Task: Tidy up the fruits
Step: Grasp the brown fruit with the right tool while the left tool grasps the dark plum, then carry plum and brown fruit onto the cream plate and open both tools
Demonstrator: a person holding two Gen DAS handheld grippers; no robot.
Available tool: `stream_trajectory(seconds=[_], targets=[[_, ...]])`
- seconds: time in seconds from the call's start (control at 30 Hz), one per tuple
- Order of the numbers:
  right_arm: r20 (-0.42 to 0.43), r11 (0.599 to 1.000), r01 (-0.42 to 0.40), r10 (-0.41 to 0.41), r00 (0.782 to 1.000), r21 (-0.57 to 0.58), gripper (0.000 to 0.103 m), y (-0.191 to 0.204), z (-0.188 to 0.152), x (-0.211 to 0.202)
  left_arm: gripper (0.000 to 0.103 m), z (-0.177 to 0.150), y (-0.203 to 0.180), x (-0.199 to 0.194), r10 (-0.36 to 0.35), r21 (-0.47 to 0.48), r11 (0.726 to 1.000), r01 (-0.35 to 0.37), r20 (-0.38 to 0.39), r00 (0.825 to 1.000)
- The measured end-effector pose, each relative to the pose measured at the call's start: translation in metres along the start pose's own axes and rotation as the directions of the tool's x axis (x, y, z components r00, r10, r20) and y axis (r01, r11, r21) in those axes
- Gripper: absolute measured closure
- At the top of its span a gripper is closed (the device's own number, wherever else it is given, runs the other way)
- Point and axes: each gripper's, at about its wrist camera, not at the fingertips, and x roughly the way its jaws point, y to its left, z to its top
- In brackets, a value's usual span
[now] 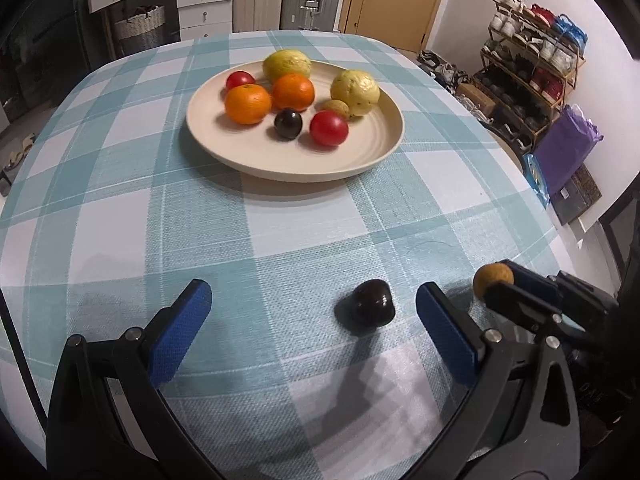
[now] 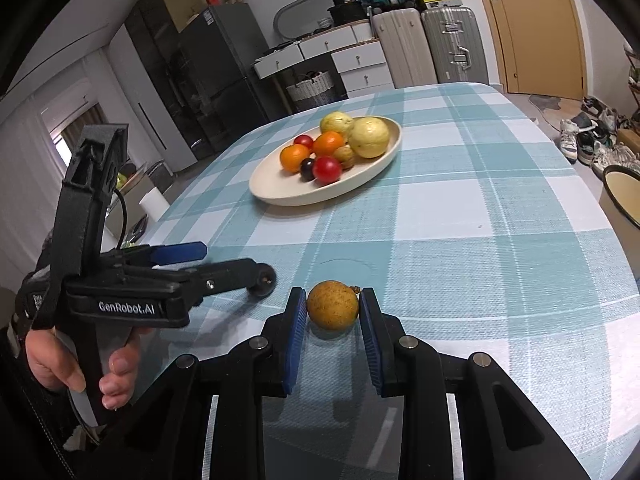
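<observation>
A cream plate [image 1: 296, 160] sits mid-table and holds two oranges, two red tomatoes, two yellow guavas, a dark plum and a small brown fruit; it also shows in the right wrist view [image 2: 280, 192]. My left gripper [image 1: 314, 300] is open, its fingers either side of a loose dark plum [image 1: 366, 307] that lies on the cloth close to the right finger. My right gripper [image 2: 333, 308] is shut on a small brown fruit [image 2: 333, 310], held just above the cloth; this fruit also shows in the left wrist view [image 1: 493, 278].
The table wears a blue and white checked cloth [image 1: 280, 232]. A shoe rack [image 1: 532, 64] and a purple bag [image 1: 568, 148] stand to the right of the table. Suitcases [image 2: 432, 46], drawers and a door stand behind it.
</observation>
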Motion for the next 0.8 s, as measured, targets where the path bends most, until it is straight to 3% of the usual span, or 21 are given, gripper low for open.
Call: stream_trajectory(seconds=[0.3, 0.47, 0.6, 0.7, 0.8], targets=[[0.007, 1.0, 0.008, -0.008, 1.0, 0.023, 0.075, -0.01, 0.002, -0.002, 0.006, 0.001, -0.014, 0.005, 0.035, 0.051, 0.998, -0.036, 0.023, 0.999], [0.01, 1.0, 0.009, -0.009, 1.0, 0.024, 0.075, -0.011, 0.003, -0.003, 0.027, 0.001, -0.015, 0.008, -0.007, 0.058, 0.998, 0.008, -0.01, 1.0], [0.013, 1.0, 0.01, -0.01, 1.0, 0.026, 0.075, -0.012, 0.004, -0.003, 0.056, -0.001, -0.015, 0.01, -0.038, 0.057, 0.998, 0.04, -0.024, 0.999], [0.013, 1.0, 0.013, -0.014, 1.0, 0.023, 0.075, -0.011, 0.005, -0.003, 0.08, -0.002, -0.017, 0.009, -0.111, 0.062, 0.992, 0.113, -0.04, 0.993], [0.005, 1.0, 0.017, -0.017, 1.0, 0.022, 0.075, -0.01, 0.006, 0.0, 0.082, -0.002, -0.021, 0.009, -0.114, 0.084, 0.99, 0.117, -0.045, 0.992]])
